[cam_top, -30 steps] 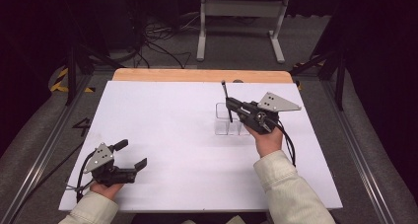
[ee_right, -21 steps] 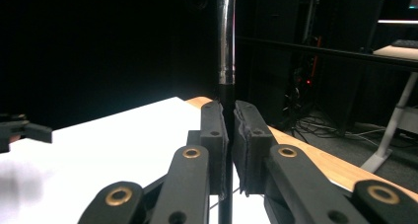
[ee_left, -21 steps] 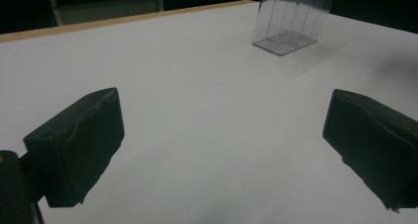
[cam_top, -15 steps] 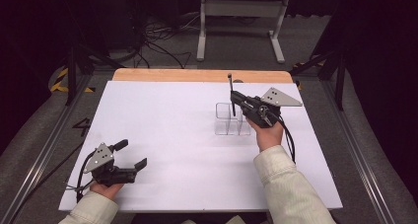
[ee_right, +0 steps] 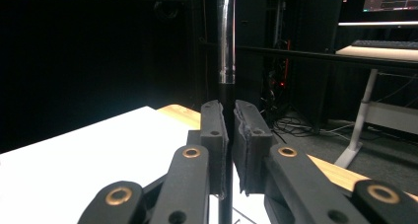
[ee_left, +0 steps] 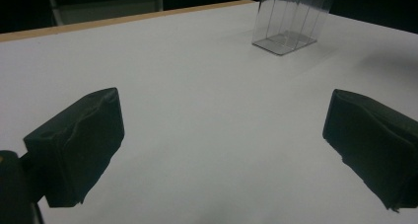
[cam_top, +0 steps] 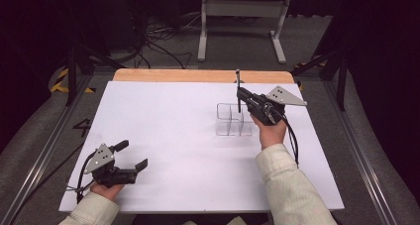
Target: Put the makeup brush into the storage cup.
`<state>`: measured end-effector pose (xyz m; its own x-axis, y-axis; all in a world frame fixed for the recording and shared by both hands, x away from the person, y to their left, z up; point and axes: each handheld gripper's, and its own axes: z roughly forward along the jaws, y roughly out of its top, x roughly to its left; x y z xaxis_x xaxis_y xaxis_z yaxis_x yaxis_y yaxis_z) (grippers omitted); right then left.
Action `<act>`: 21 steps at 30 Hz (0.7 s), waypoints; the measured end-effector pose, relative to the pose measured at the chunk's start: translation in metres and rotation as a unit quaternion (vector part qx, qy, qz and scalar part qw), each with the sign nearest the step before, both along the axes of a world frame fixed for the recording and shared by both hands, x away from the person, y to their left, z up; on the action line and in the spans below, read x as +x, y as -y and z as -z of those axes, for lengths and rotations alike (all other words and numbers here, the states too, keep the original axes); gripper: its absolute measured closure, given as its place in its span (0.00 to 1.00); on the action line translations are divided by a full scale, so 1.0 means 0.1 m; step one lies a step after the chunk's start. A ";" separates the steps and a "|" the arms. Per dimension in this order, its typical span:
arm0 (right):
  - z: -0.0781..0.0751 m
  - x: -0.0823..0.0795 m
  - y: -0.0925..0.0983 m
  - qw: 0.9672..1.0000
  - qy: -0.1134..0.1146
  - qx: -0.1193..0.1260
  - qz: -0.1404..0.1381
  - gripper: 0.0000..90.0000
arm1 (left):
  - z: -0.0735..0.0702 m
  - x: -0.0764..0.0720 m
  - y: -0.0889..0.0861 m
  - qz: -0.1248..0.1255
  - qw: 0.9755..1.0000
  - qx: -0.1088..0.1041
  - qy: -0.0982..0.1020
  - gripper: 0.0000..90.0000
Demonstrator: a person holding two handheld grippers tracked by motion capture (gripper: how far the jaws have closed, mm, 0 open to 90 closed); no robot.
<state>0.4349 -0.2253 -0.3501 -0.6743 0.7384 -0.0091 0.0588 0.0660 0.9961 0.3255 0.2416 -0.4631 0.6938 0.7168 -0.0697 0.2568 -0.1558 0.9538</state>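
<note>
Right now the right gripper [cam_top: 246,97] has its jaws pinched tight on a thin black rod with a clear tube-like upper end [ee_right: 226,61], held upright so its long axis runs nearly vertical, with its lower end hanging just above the clear plastic divided container [cam_top: 234,120] on the white surface [cam_top: 173,126]. The relation that matters is rod over compartment: the rod looks to sit above the container's far right part, though which compartment it lines up with cannot be told. The left gripper [cam_top: 130,156] rests well apart at the near left of the surface, jaws wide open and empty, so the right hand [cam_top: 270,131] is far nearer; a straight descent looks the likely next move.
</note>
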 end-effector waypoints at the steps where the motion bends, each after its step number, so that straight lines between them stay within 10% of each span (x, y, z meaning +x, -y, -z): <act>1: 0.01 0.01 0.00 1.000 0.002 0.001 0.001 0.93 | 0.00 0.00 0.00 0.000 1.000 0.000 0.000 0.03; 21: 0.17 0.11 -0.04 1.000 0.009 -0.007 0.007 0.93 | 0.00 0.00 0.00 0.001 1.000 -0.002 0.001 0.03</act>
